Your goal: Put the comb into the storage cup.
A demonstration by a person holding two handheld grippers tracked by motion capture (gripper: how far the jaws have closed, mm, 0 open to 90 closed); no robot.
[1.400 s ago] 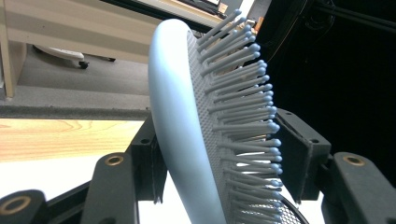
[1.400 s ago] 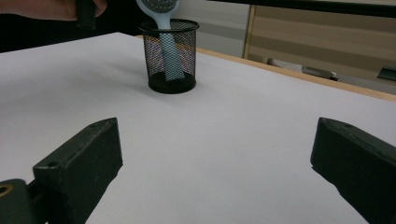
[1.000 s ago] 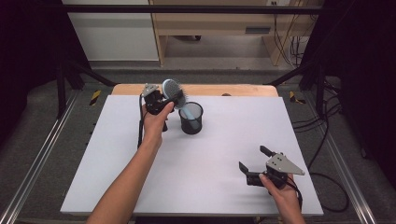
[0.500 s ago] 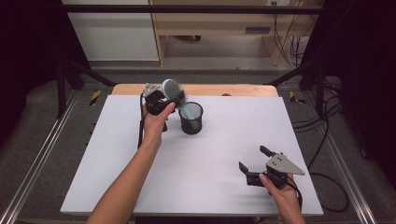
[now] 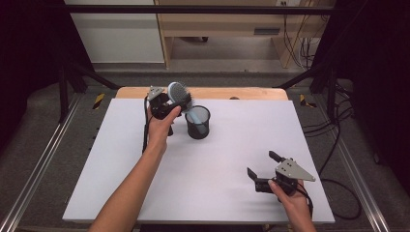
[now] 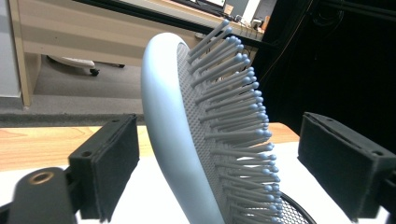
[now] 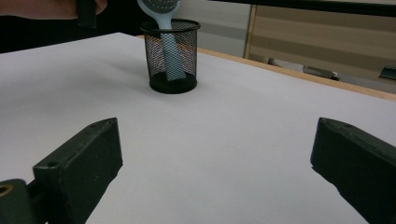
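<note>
A light blue hairbrush point(image 5: 177, 91) stands handle-down in a black mesh cup point(image 5: 198, 123) at the back middle of the white table point(image 5: 121, 159), its head leaning out over the rim. My left gripper point(image 5: 180, 100) is open around the brush head point(image 6: 187, 140); both pads stand clear of it, one facing its back, the other its bristles. My right gripper point(image 5: 261, 163) rests open near the front right of the table with nothing between its pads. In the right gripper view point(image 7: 215, 154) the cup point(image 7: 173, 70) sits far ahead, the brush handle point(image 7: 170, 46) inside it.
A wooden edge point(image 5: 251, 93) runs along the table's far side. Cables point(image 5: 338, 145) trail off the right side onto the floor. Metal rails point(image 5: 34, 164) flank the table.
</note>
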